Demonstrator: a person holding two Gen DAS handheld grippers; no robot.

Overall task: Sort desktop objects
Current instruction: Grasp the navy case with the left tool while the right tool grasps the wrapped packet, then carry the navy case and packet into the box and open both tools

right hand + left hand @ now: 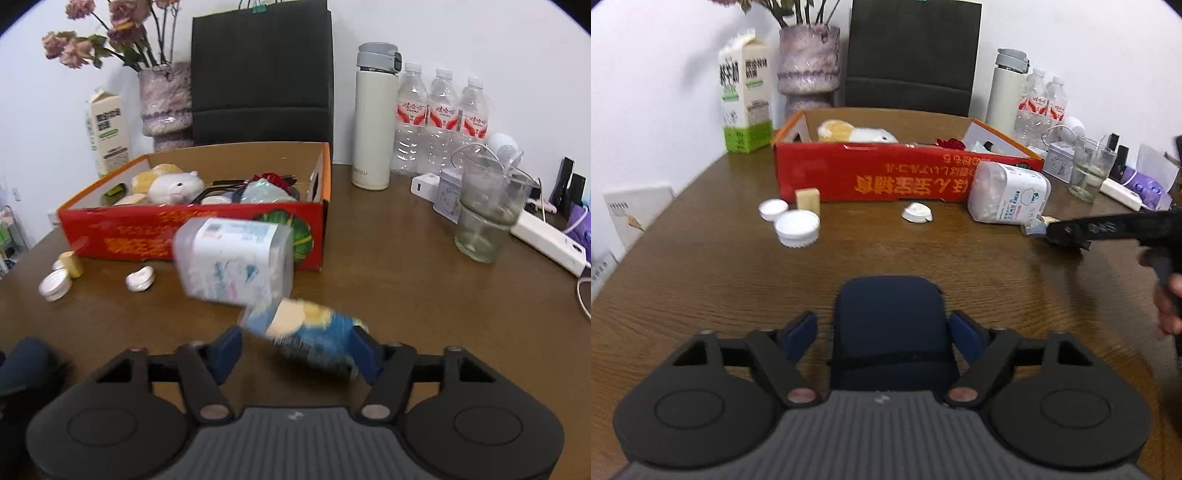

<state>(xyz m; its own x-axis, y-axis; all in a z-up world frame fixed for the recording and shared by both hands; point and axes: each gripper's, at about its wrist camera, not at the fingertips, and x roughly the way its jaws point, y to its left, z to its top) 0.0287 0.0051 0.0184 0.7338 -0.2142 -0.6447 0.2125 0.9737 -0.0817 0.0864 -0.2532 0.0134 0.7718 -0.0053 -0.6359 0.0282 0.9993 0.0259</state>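
Right claw (pixel 297 350) straddles blue snack packet (pixel 314 332) — left view hides it.

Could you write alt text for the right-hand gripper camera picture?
The right gripper is open around a blurred blue snack packet on a brown table. Beyond lie a clear plastic tub and a red cardboard box of small items.

The box (pixel 192 236) sits on the surface (pixel 406 295), with the plush toy (pixel 177 186) inside it. Behind the box stand the carton (pixel 109 134), the vase (pixel 164 99) and the bag (pixel 260 74). Right of the box stand the flask (pixel 373 122) and three bottles (pixel 441 122). Before the box lie two caps (pixel 796 223), a block (pixel 808 201) and a clear container (pixel 234 258), the last leaning against the box front. The glass (pixel 487 214) stands right of the container.
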